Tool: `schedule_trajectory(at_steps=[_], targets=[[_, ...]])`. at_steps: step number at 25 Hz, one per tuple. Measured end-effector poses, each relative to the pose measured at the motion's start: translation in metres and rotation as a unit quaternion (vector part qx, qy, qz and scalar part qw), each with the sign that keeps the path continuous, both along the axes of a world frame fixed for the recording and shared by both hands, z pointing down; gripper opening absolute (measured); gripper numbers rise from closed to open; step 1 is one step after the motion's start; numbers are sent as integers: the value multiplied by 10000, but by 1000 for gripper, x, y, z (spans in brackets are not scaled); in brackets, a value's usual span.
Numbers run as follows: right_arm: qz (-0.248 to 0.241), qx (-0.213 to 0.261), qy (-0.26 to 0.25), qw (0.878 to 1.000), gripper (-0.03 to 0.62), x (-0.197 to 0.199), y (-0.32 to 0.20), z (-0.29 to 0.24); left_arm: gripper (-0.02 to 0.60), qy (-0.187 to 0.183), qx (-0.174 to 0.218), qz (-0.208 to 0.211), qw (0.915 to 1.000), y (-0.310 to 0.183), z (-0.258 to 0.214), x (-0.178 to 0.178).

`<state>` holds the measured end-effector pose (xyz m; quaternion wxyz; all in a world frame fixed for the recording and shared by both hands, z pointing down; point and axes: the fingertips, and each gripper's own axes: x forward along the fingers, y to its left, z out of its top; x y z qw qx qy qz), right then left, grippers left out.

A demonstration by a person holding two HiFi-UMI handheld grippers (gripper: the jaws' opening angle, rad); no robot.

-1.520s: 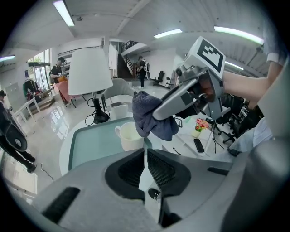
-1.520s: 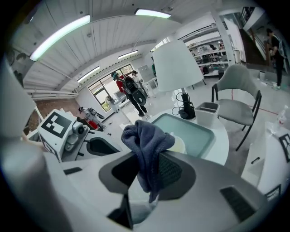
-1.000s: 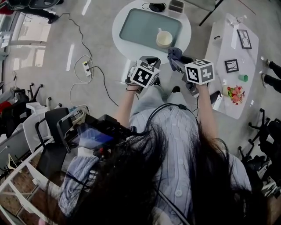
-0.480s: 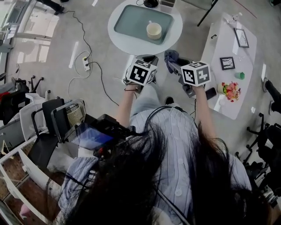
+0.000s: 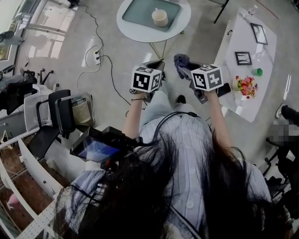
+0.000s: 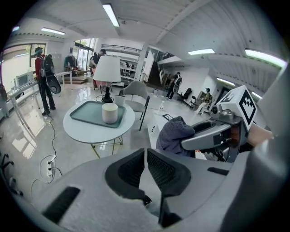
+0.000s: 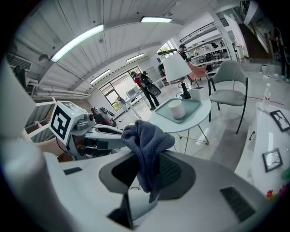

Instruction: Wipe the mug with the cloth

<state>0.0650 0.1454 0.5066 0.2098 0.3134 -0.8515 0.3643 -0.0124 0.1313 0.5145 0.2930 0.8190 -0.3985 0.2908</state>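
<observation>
The right gripper's [image 7: 146, 177] jaws pinch the cloth [image 7: 147, 138] (bunched above them). The left gripper's [image 6: 145, 165] jaws meet, empty. The mug [image 6: 109, 113] stands far ahead on a tray [image 6: 84, 113], well apart.

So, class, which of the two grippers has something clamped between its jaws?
The right gripper: its jaws pinch the blue-grey cloth, while the left gripper has its jaws closed on nothing.

1 mug [image 5: 160, 17], 1 tray [image 5: 135, 10], 1 cloth [image 5: 181, 60], 1 lamp [image 6: 107, 70]. 2 tables: 1 round table [image 5: 135, 30], 1 long white table [image 5: 233, 37]. 2 frames [image 5: 259, 33] [image 5: 243, 58]. 2 grippers: 1 left hand-held gripper [image 6: 145, 154], 1 right hand-held gripper [image 7: 146, 156].
</observation>
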Motion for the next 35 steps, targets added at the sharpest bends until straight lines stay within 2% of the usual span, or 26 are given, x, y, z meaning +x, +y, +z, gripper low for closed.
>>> schedule_trajectory(at_steps=[4, 13, 19, 35], targets=[[-13, -41, -67, 10000, 117, -1, 28, -2, 35, -116, -34, 69, 9999, 32, -4, 3], [129, -54, -256, 9996, 117, -13, 59, 2, 35, -190, -2, 230, 9996, 67, -5, 1], [222, -137, -461, 9986, 117, -39, 80, 1, 35, -202, -18, 325, 9993, 94, -4, -21], [348, -120, -243, 9990, 117, -99, 155, -3, 35, -10, -6, 419, 9991, 169, 3, -84]])
